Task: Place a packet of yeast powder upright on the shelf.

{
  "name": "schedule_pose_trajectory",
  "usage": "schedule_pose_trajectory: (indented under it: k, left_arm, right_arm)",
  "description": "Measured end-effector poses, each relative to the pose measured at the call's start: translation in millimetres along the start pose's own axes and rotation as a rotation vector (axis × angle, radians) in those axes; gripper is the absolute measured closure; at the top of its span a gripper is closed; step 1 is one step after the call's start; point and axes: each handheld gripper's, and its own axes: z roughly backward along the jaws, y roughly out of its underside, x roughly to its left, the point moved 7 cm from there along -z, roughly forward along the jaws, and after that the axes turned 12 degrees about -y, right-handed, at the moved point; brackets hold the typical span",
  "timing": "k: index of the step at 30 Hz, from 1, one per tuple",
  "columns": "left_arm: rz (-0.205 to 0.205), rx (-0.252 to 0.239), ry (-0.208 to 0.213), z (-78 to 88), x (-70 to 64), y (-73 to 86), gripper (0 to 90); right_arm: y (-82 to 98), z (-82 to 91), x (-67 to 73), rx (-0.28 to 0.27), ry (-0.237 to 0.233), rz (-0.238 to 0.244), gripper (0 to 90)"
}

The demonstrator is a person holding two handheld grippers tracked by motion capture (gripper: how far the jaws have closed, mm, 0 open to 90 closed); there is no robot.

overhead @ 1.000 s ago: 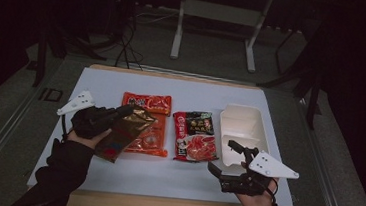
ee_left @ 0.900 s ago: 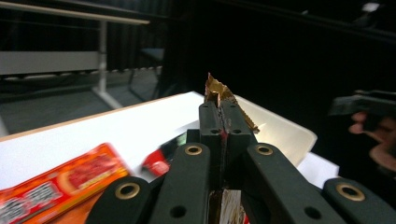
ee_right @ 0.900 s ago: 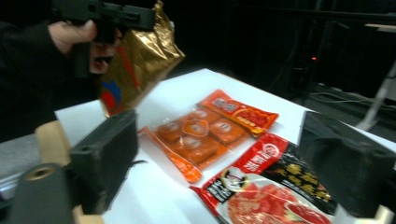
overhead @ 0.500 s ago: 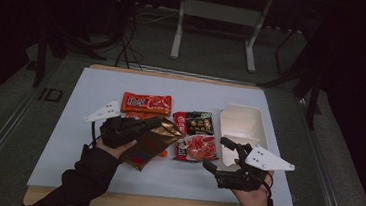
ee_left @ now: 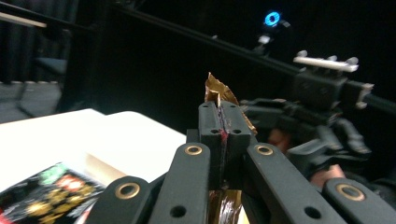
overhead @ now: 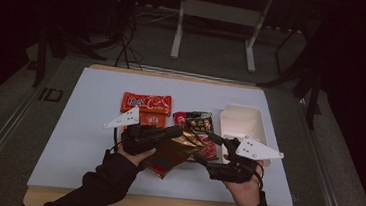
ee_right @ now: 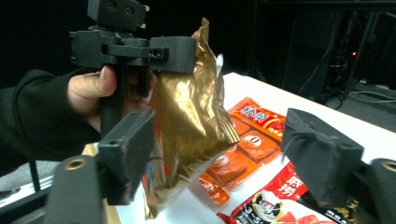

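A gold foil packet (overhead: 172,153) hangs tilted above the table's front centre, pinched at its top corner by my left gripper (overhead: 180,131), which is shut on it. In the left gripper view the jaws are pressed together on the gold foil packet (ee_left: 217,91). My right gripper (overhead: 205,146) stands open just right of the packet, its jaws pointing left toward it. In the right gripper view the gold foil packet (ee_right: 187,116) hangs just beyond my open right gripper (ee_right: 224,149), under the left gripper (ee_right: 135,46) and the hand holding it.
Orange snack packets (overhead: 146,103) lie flat behind the left gripper. A red-and-black packet (overhead: 194,121) lies at centre. A white open container (overhead: 242,122) sits at the right on the pale table mat (overhead: 83,124). Table legs and cables stand beyond the far edge.
My left gripper has carried the gold packet to the right, lifted off the table, up close to the right gripper. The right gripper has shifted slightly left and stays open.
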Motion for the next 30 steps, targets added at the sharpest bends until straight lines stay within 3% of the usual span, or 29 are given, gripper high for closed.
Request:
schedule_pose_trajectory:
  k: [3,5,6,8,12,14,18,22,26,28,30]
  left_arm:
    - [0.006,0.003,0.023,-6.5,-4.0,2.7,90.0]
    - [-0.012,0.003,0.019,-9.0,-6.2,5.1,90.0]
    - [-0.009,0.01,0.03,-10.0,-6.9,6.2,90.0]
    - [-0.022,0.018,0.026,-11.3,-7.0,8.2,90.0]
    - [-0.014,0.032,0.041,-10.6,-5.0,10.6,89.7]
    - [-0.011,0.038,0.045,-10.2,-4.6,10.6,89.6]
    - [-0.045,0.035,0.043,-8.6,-6.6,9.2,88.2]
    - [-0.104,0.043,0.041,-4.8,-10.9,4.4,84.6]
    - [-0.154,0.067,0.023,-0.7,-14.4,-0.2,65.9]
    - [-0.177,0.069,0.013,2.7,-15.6,-3.0,65.2]
    - [-0.192,0.088,-0.001,5.9,-15.3,-4.7,54.6]
  right_arm:
    - [-0.6,-0.3,-0.1,0.0,-0.019,-0.027,39.3]
    - [0.5,-0.6,0.0,0.02,-0.024,-0.029,49.5]
    - [2.2,-0.6,-1.0,0.045,-0.012,-0.025,60.6]
    - [5.9,-1.2,-1.2,0.077,-0.04,-0.035,73.7]
    - [6.5,-0.5,-1.0,0.103,-0.062,-0.038,84.4]
    - [6.2,-0.6,-0.3,0.111,-0.07,-0.035,85.4]
    - [2.0,0.8,0.6,0.14,-0.101,-0.034,87.2]
    - [-2.2,3.0,1.2,0.141,-0.117,-0.027,87.6]
    - [-10.1,8.1,0.3,0.155,-0.119,0.0,87.8]
    - [-11.9,9.5,-0.8,0.151,-0.12,-0.001,87.8]
    - [-16.7,13.4,-5.0,0.149,-0.121,0.007,87.8]
